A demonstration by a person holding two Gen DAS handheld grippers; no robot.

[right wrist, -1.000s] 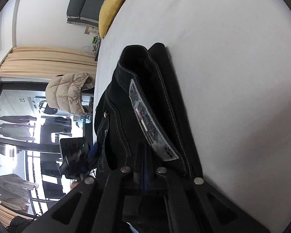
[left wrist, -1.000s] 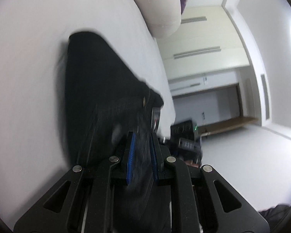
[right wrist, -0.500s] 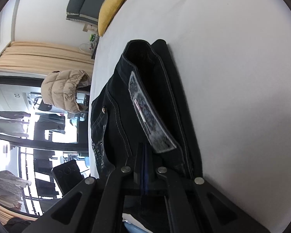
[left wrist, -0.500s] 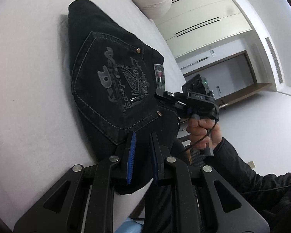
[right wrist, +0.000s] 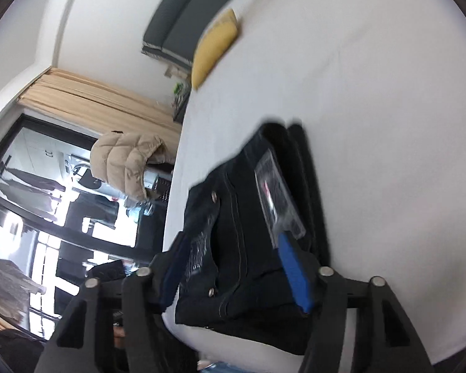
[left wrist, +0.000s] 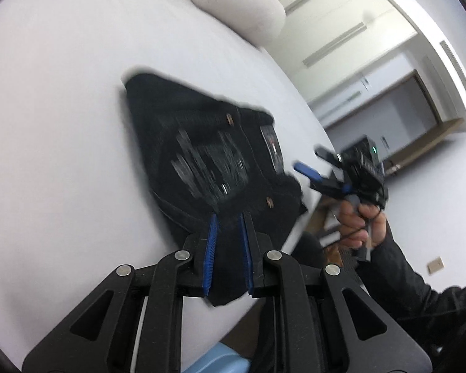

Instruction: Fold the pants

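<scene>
Wrapping up the fold, looks like: black jeans (left wrist: 208, 161) sit as a compact folded stack on the white bed (left wrist: 62, 124), near its edge, back pocket w/ embroidered print facing up, waistband label (right wrist: 278, 199) visible on top in the right wrist view. Right gripper (right wrist: 233, 267) has just been opening; jaws now wide apart, blue pads straddling the waistband end w/o pressing on it, so that end is let go. From the left wrist view the right gripper's fingers (left wrist: 307, 169) sit just off the bed edge, clear of the cloth. Left gripper (left wrist: 228, 220) is narrow, pads (left wrist: 212, 230) close together w/ dark denim showing in the gap; looks pinched on the near edge of the stack but frame is blurred, so can't fully confirm contact. My read: last fold is done, step in hand is release + retreat. Next move needs left jaws to open before pulling away, else the top layer drags and the stack skews. A corner also hangs over the bed edge, so maybe nudge the stack inward after. Yellow pillow (right wrist: 214, 48) and beige puffer jacket (right wrist: 124, 161) well apart, no interference.
</scene>
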